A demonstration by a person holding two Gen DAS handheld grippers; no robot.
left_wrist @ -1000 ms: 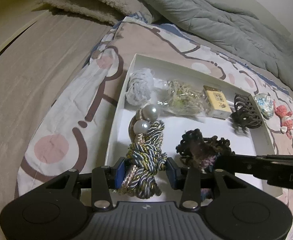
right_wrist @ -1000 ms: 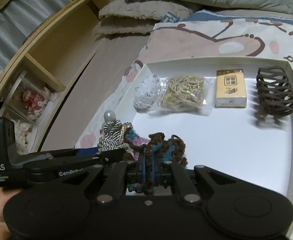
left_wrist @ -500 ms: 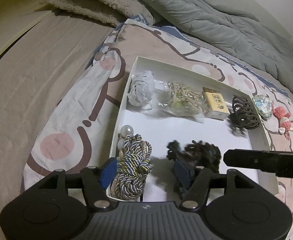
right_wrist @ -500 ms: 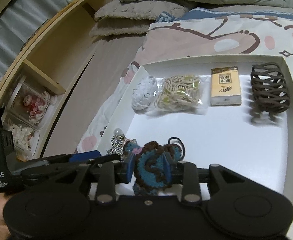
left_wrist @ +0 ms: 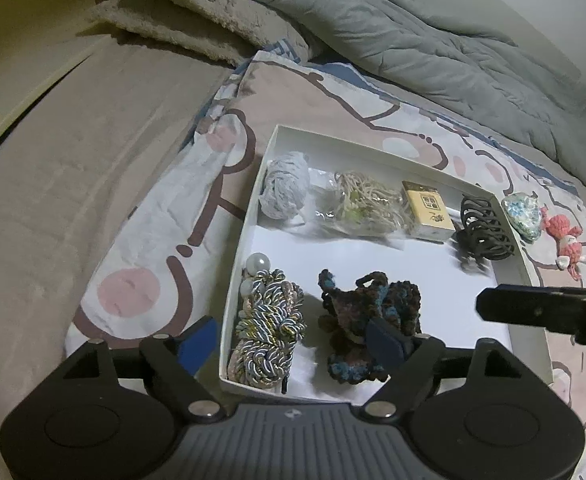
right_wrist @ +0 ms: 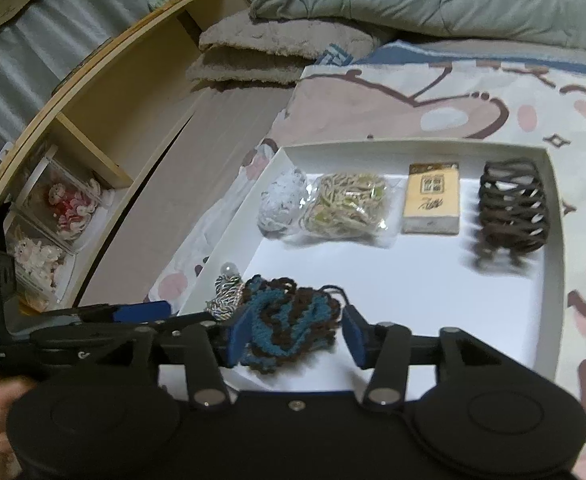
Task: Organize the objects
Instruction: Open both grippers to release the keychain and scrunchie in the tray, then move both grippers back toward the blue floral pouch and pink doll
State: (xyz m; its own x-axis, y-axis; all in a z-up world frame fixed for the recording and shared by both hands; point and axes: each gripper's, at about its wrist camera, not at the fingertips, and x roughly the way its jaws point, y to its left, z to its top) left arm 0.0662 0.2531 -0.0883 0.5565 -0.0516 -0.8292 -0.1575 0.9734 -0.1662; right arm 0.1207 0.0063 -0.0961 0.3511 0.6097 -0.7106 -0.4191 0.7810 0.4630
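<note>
A white shallow box (left_wrist: pixel 333 144) (right_wrist: pixel 555 240) lies on the patterned bedspread. A twisted rope piece with pearls (left_wrist: pixel 269 320) (right_wrist: pixel 225 298) lies in the box's near left corner. A brown and blue crochet piece (left_wrist: pixel 367 312) (right_wrist: pixel 293 326) lies beside it. My left gripper (left_wrist: pixel 291 344) is open, its fingers either side of the rope piece. My right gripper (right_wrist: pixel 295 334) is open with the crochet piece between its fingers, apart from both.
The far row in the box holds a white lace ball (left_wrist: pixel 285 188), a bagged cord bundle (left_wrist: pixel 363 206), a yellow packet (left_wrist: pixel 427 210) and a brown claw clip (left_wrist: pixel 485 228). A blue floral item (left_wrist: pixel 523 214) and pink crochet toy (left_wrist: pixel 565 238) lie right of the box. Shelves (right_wrist: pixel 73 184) stand left.
Both grippers opened and drew back. The left one let go of the rope piece, the right one let go of the crochet piece; both pieces now lie in the box.
</note>
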